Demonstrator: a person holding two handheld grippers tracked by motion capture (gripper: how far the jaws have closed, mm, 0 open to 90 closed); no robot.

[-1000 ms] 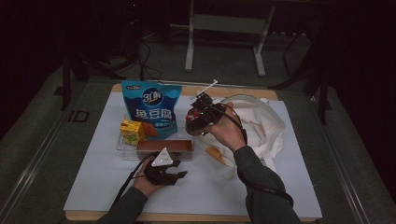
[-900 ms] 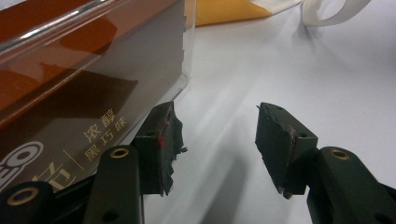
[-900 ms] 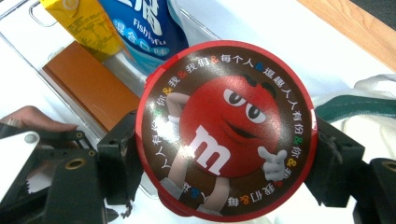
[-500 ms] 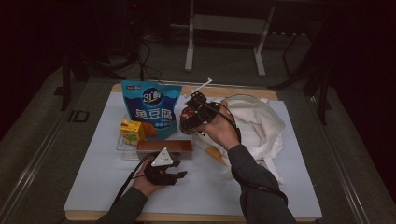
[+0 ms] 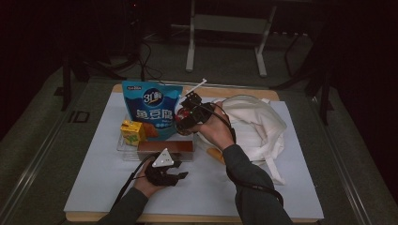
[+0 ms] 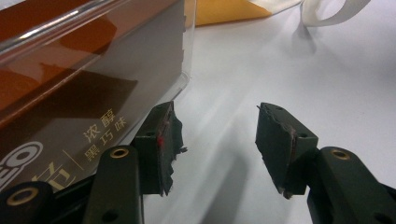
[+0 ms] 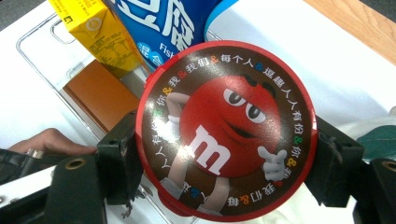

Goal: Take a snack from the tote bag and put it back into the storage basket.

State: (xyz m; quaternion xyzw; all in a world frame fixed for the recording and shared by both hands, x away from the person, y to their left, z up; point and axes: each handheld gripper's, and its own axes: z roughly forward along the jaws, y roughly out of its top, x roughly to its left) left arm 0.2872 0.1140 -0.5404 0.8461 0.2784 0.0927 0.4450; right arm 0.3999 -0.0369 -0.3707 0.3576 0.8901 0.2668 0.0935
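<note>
Right now my right gripper (image 7: 224,154) has its fingers (image 7: 119,154) clenched on either side of a round red M&M's candy tin (image 7: 226,130), holding it up above the clear plastic tray (image 5: 123,149), just in front of the blue fish tofu bag (image 5: 150,110) and near the yellow juice carton (image 7: 95,30). Meanwhile my left gripper (image 6: 215,140) rests low on the white table (image 6: 289,70), fingers (image 6: 163,140) released and holding nothing, just beside the tray's near wall and the brown chocolate box (image 6: 56,116) inside it.

Glossy candy tin (image 7: 226,130), clear plastic tray (image 6: 140,56), cloth bag (image 5: 253,124).
</note>
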